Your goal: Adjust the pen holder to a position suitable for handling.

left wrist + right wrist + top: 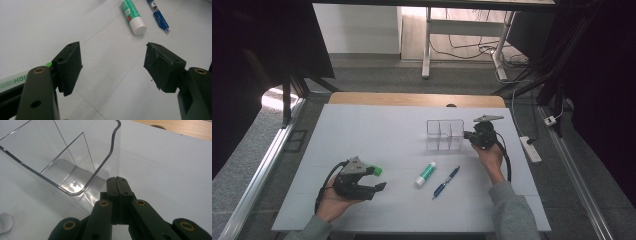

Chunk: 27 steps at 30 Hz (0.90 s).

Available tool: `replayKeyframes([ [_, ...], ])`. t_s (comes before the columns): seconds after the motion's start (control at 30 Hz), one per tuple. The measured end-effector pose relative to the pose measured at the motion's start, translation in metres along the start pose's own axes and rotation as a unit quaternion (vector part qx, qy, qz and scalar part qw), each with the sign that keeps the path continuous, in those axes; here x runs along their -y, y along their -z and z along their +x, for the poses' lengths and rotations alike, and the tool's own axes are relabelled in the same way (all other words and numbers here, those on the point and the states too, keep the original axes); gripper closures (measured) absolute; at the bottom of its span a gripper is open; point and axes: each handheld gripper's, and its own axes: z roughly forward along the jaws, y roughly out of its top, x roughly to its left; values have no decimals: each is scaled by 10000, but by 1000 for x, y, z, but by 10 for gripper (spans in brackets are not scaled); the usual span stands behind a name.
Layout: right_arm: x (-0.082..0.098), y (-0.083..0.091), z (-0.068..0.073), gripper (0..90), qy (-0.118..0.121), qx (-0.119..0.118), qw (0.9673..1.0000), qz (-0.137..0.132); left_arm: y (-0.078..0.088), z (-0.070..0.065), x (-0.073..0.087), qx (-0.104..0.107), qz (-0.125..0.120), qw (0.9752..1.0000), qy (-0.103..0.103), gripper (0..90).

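The clear organizer (445, 134) stands upright on the white table (362, 135), at the far right part of it. It is a see-through box with dividers that split it into compartments, and all the compartments seen are empty. The right gripper (477, 136) sits just beside the box's right end, at a corner. In the right gripper view its two black jaws are pressed flat together with nothing between them, and their tips (117, 180) lie right at the foot of the organizer (75, 162) wall; whether they touch the plastic cannot be told. The right hand (490, 155) holds that gripper from the near side, with a grey sleeve (512, 210) behind it and a cable looping down past the wrist.

Nearer to the person than the right gripper and to its left lies a blue pen (446, 182), slanted on the table. Just left of the pen lies a glue stick (425, 174) with a green body and a white cap, slanted the same way; the two are close but apart.

The left gripper (379, 179) rests well to the left of these, held in the left hand (334, 200) at the near left of the table. Its jaws stand wide apart with bare table between them. In the left gripper view the glue stick (132, 16) and the pen (158, 16) lie ahead of it, beyond the jaws.
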Motion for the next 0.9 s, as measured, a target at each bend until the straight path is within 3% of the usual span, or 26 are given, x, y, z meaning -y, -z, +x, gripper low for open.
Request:
replayKeyframes([
  [0.9, -16, -27, 55, 899, 194, -375, 9991, 88, 0, 1, 1, 22, 10, 10000, 0, 300],
])
